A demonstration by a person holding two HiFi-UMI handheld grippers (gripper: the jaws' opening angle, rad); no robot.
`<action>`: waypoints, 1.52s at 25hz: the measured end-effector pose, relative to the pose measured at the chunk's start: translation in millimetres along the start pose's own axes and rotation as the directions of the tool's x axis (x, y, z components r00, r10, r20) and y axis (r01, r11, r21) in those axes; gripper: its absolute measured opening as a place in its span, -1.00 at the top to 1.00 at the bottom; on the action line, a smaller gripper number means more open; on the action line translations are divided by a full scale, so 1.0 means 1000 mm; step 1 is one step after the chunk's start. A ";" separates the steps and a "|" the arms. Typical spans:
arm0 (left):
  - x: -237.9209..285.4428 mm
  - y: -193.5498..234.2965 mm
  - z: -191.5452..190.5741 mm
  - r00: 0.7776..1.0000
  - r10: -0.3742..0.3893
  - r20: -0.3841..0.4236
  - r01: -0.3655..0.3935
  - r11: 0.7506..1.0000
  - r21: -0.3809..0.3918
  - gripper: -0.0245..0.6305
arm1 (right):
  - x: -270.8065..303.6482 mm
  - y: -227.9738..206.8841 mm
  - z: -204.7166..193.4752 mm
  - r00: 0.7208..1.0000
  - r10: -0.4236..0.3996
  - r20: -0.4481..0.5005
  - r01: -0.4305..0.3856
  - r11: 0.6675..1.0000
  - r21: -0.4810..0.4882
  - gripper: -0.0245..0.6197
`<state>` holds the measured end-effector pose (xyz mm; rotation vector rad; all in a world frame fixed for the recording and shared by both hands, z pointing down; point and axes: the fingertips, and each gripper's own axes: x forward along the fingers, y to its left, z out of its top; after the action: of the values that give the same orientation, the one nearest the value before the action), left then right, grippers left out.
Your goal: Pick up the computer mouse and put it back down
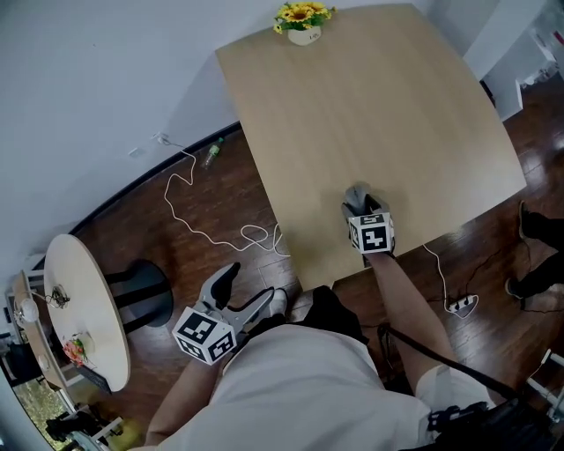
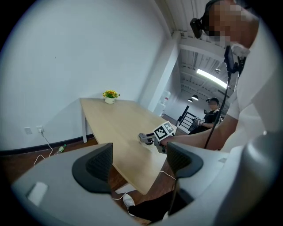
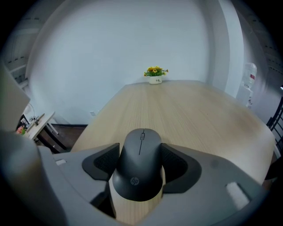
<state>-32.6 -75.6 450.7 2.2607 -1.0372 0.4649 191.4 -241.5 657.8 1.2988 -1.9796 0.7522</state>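
Observation:
A dark grey computer mouse [image 3: 139,164] sits between the pads of my right gripper [image 3: 139,165], which is shut on its two sides. In the head view this gripper [image 1: 357,199] is over the near part of the light wooden table [image 1: 379,106], and only the mouse's nose [image 1: 356,192] shows. Whether the mouse rests on the wood or hangs just above it, I cannot tell. My left gripper [image 1: 251,284] is off the table at lower left, above the floor. It is open [image 2: 138,161] with nothing between its pads. The left gripper view looks across at the right gripper [image 2: 152,137].
A small pot of yellow flowers [image 1: 304,22] stands at the table's far edge. On the dark floor lie a white cable [image 1: 189,211], a bottle [image 1: 211,151] and a power strip [image 1: 463,306]. A round side table [image 1: 84,308] is at left. Another person sits behind [image 2: 212,110].

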 end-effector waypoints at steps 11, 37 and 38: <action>-0.041 0.015 -0.009 0.995 -0.092 0.044 0.088 0.991 0.097 -0.16 | -0.144 0.086 0.023 0.992 0.055 0.116 -0.049 0.997 -0.059 0.00; -0.129 0.027 -0.041 0.973 -0.228 0.029 0.216 0.952 0.216 -0.16 | -0.278 0.210 -0.015 0.971 -0.043 0.237 0.048 0.999 -0.015 0.00; -0.131 0.026 -0.042 0.972 -0.233 0.032 0.221 0.952 0.212 -0.16 | -0.279 0.212 -0.016 0.971 -0.042 0.237 0.047 0.999 -0.015 0.00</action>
<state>-138.4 11.7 422.5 2.5551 -0.7708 0.4293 81.4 0.3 429.3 1.4736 -2.1294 0.5750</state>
